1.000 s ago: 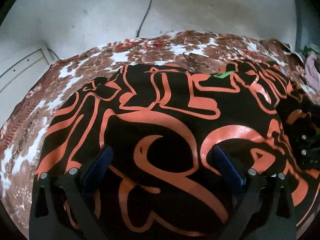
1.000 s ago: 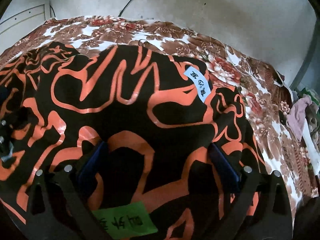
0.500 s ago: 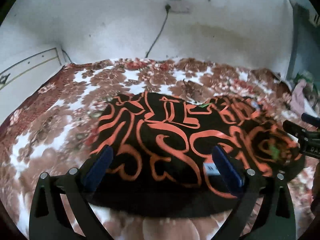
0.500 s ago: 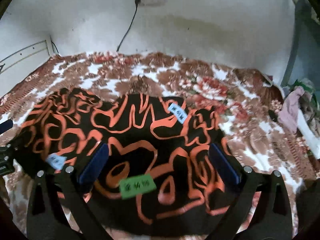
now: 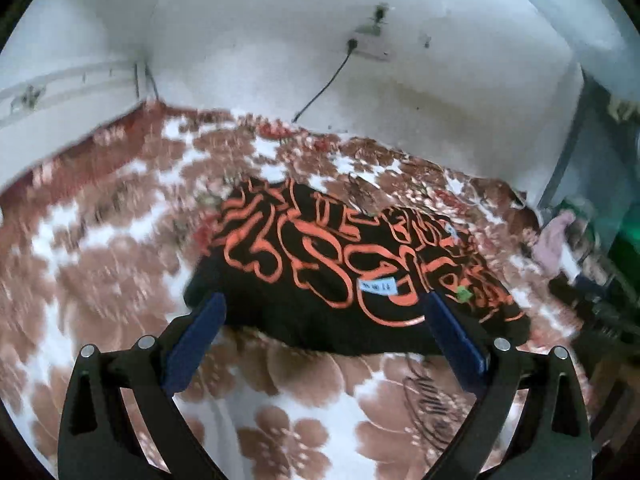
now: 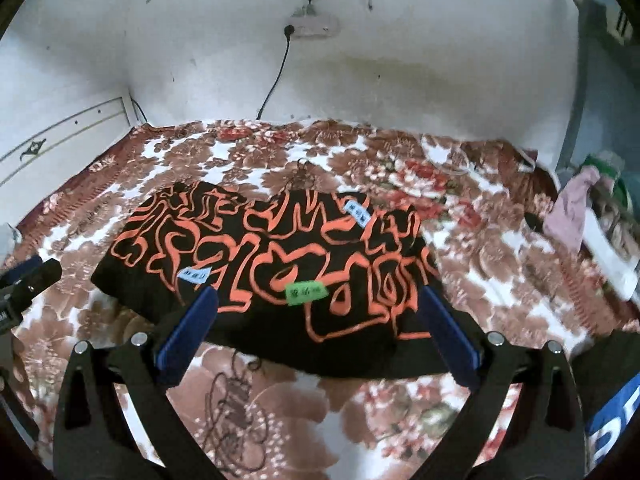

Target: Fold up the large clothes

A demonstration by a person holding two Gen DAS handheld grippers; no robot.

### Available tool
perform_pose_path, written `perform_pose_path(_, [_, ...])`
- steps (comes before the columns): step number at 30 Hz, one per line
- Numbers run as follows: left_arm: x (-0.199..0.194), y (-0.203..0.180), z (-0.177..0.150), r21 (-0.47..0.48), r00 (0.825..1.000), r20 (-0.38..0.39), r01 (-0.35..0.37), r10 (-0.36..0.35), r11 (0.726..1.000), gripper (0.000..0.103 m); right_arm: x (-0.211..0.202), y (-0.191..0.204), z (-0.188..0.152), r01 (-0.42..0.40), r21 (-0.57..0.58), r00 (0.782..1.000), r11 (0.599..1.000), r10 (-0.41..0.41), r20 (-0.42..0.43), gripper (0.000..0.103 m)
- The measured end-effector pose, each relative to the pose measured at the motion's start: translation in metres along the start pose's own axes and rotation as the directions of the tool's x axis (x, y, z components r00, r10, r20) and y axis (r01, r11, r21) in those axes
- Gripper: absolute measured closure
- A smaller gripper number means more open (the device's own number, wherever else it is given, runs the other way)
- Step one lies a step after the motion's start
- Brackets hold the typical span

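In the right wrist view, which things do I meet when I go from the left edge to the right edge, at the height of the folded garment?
Left gripper → pale blue label → green label → black and orange garment's right edge → floral blanket → pink cloth.

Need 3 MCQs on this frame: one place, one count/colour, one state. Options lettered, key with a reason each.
1. Where does the black-and-orange garment lie?
A. on the floral blanket
B. on a chair
C. on a wall hook

2. How many paper labels show on it in the right wrist view?
A. none
B. three
C. six

3. How are the left gripper and right gripper?
A. both shut on cloth
B. one open, one shut
C. both open, holding nothing

Key: 1 A, blanket shows all round it. 2 B, two pale blue labels and one green label. 3 C, blue fingers spread wide, clear of the cloth.
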State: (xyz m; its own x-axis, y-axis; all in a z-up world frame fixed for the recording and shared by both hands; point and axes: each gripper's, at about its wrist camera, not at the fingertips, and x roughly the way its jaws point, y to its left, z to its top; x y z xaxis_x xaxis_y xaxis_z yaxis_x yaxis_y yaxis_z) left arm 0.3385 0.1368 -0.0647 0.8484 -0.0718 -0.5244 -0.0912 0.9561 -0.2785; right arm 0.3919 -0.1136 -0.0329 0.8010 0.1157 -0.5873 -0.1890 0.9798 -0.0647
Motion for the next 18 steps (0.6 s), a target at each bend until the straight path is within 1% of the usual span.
perform_pose_path(1, [0.001, 0.002, -0.003, -0.001, 1.0, -0.002, -0.016, 0.016, 1.0, 0.005, 0.002, 0.001, -0.002, 0.003, -0.003, 1.0, 1.0, -0.003, -0.005, 0.005])
perform_pose_path(4, [0.005, 0.008, -0.013, 0.0, 1.0, 0.0, -0.008, 0.008, 1.0, 0.005, 0.011, 0.0, -0.005, -0.001, 0.008, 1.0, 1.0, 0.002, -0.018, 0.005])
perform_pose_path(6, [0.015, 0.019, -0.019, -0.045, 1.0, -0.01, -0.013, 0.012, 0.999, 0.005, 0.018, 0.0, -0.005, 0.0, 0.017, 1.0, 1.0, 0.001, -0.018, 0.005])
perform_pose_path(8, [0.032, 0.034, -0.025, -0.121, 0.999, -0.034, -0.004, 0.0, 0.993, 0.005, 0.03, 0.0, -0.005, -0.003, 0.028, 1.0, 1.0, 0.003, -0.024, 0.005])
perform_pose_path(10, [0.047, 0.047, -0.029, -0.195, 0.999, -0.047, 0.011, -0.02, 0.981, 0.005, 0.042, 0.001, -0.006, -0.02, 0.038, 0.999, 0.999, 0.022, -0.037, 0.005])
perform_pose_path(14, [0.081, 0.069, -0.036, -0.318, 0.997, -0.059, 0.036, -0.058, 0.947, 0.005, 0.064, 0.004, -0.006, -0.033, 0.043, 0.998, 0.999, 0.035, -0.056, 0.005])
perform_pose_path(16, [0.095, 0.077, -0.038, -0.344, 0.996, -0.07, 0.035, -0.062, 0.938, 0.006, 0.076, 0.005, -0.005, -0.04, 0.043, 0.997, 0.998, 0.043, -0.072, 0.005])
perform_pose_path(18, [0.107, 0.083, -0.039, -0.345, 0.996, -0.054, 0.052, -0.075, 0.937, 0.005, 0.086, 0.005, -0.003, -0.041, 0.044, 0.995, 0.998, 0.045, -0.086, 0.005])
